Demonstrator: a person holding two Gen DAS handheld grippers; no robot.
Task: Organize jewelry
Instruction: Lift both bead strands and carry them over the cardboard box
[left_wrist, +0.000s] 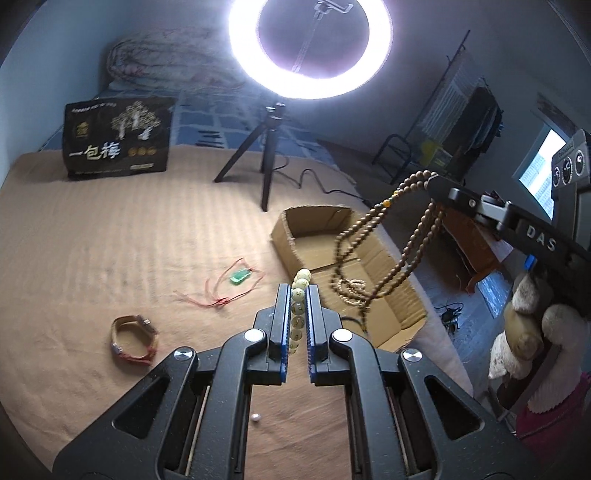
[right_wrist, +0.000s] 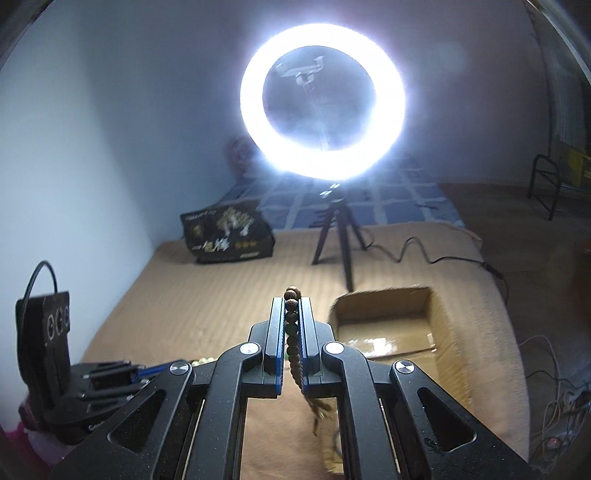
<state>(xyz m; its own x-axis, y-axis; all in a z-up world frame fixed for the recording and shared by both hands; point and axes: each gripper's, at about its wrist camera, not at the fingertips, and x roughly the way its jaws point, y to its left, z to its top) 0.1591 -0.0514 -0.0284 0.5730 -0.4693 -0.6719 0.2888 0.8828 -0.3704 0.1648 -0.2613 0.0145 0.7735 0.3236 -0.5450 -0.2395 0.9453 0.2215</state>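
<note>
Left wrist view: the left gripper (left_wrist: 298, 291) is clenched on a cream bead bracelet (left_wrist: 298, 295), round pale beads with small dark characters too small to read; the strand runs lengthwise between the blue-edged jaws, its long axis along the fingers, two beads standing out past the tips. The right gripper (left_wrist: 432, 182), entering from the right with "DAS" legible on its arm, holds a brown bead necklace (left_wrist: 369, 254) of many small dark-brown beads with a few green and amber ones; its loops hang downward over an open cardboard box (left_wrist: 402, 295), lower strands blurred. The box sits at the right edge of a tan bedcover (left_wrist: 110, 229). On the cover lie a green pendant (left_wrist: 240, 276) on a tangled red cord, and nearer, a woven bangle (left_wrist: 133, 339) in tan and red lying flat. A small pearl (left_wrist: 255, 417) lies between the gripper arms. A black bag (left_wrist: 118, 136) printed "一包梅" stands at the back beside a lit ring light (left_wrist: 310, 48) on a tripod. Right wrist view: the right gripper (right_wrist: 292, 299) is closed on the brown bead necklace (right_wrist: 293, 332), rough dark beads in a line along the fingers, one bead beyond the tips, the rest trailing down, blurred. The cardboard box (right_wrist: 443, 332) lies just right of the tips. The left gripper (right_wrist: 147, 373) shows at lower left, its grip hidden from here.
</note>
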